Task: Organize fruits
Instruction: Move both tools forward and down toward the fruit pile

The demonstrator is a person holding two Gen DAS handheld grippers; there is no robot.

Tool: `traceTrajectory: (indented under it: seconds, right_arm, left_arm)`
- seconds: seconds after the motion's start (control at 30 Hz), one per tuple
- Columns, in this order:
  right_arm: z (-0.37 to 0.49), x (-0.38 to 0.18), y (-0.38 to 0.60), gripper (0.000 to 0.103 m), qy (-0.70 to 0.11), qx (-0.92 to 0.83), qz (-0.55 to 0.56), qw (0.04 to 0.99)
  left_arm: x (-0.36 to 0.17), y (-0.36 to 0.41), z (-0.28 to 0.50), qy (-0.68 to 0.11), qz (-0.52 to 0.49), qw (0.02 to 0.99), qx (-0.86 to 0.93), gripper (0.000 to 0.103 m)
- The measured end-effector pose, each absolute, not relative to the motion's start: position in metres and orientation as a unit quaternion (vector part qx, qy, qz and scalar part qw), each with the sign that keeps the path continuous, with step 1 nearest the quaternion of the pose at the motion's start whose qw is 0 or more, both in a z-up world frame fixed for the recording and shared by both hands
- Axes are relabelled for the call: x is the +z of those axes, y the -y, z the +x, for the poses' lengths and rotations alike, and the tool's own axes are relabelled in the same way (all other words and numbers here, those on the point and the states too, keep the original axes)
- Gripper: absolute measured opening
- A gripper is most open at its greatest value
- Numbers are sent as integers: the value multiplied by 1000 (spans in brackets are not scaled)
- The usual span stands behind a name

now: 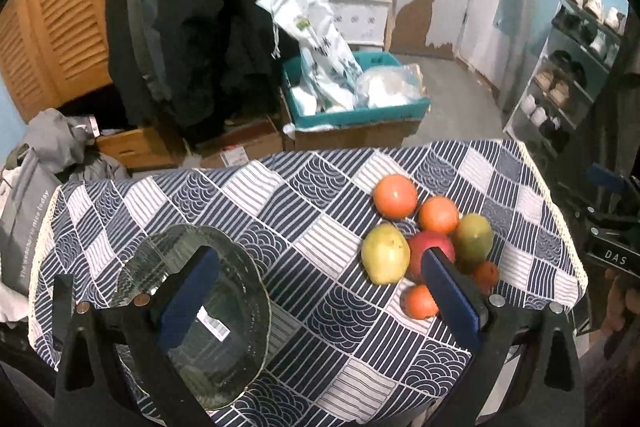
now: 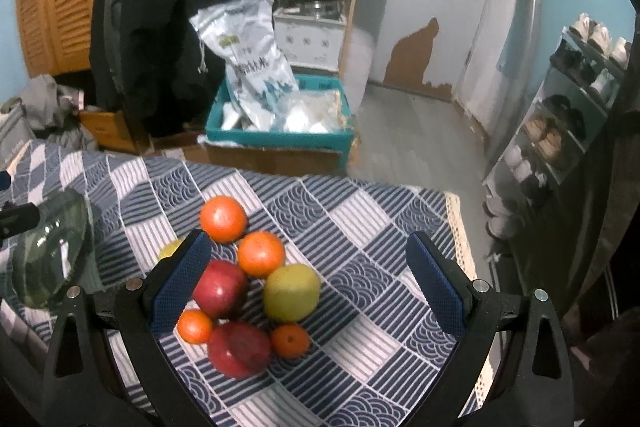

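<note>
The right tool (image 2: 308,279), released, half hides a yellow-green fruit (image 2: 171,249); the left tool (image 1: 316,287) gapes too.

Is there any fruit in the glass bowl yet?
No, the glass bowl holds no fruit; only a barcode sticker shows through it, while the fruits sit clustered on the tablecloth beside it.

Both cams are fisheyes riding on the grippers, looking forward and down at the patterned tablecloth (image 1: 320,211) with the room behind. The left wrist view sits close over the glass plate (image 1: 192,311) at lower left of its frame, with the fruit pile (image 1: 428,247) off to the right. The right wrist view hangs right above that same pile (image 2: 248,283), plate (image 2: 48,259) at its left edge. Both share the cloth and the teal crate (image 1: 356,107) further back.
</note>
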State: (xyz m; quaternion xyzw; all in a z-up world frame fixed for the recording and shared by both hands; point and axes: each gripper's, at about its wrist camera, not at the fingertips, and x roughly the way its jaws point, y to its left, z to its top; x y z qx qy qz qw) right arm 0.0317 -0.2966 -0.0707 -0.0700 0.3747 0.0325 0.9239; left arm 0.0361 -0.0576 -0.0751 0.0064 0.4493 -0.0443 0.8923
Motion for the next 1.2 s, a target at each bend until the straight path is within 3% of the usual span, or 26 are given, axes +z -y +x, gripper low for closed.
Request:
traceTrajectory:
  seconds: [0.53,1.2]
  right_arm:
    - [34,-152,305,96,-490,78,-31,868]
    - [36,-218,269,95,-567,136,-80,809]
  left_arm:
    - [-157,80,49,-536,33,842,-54,97]
    - [-187,84,51,-567,46,820,-58,97]
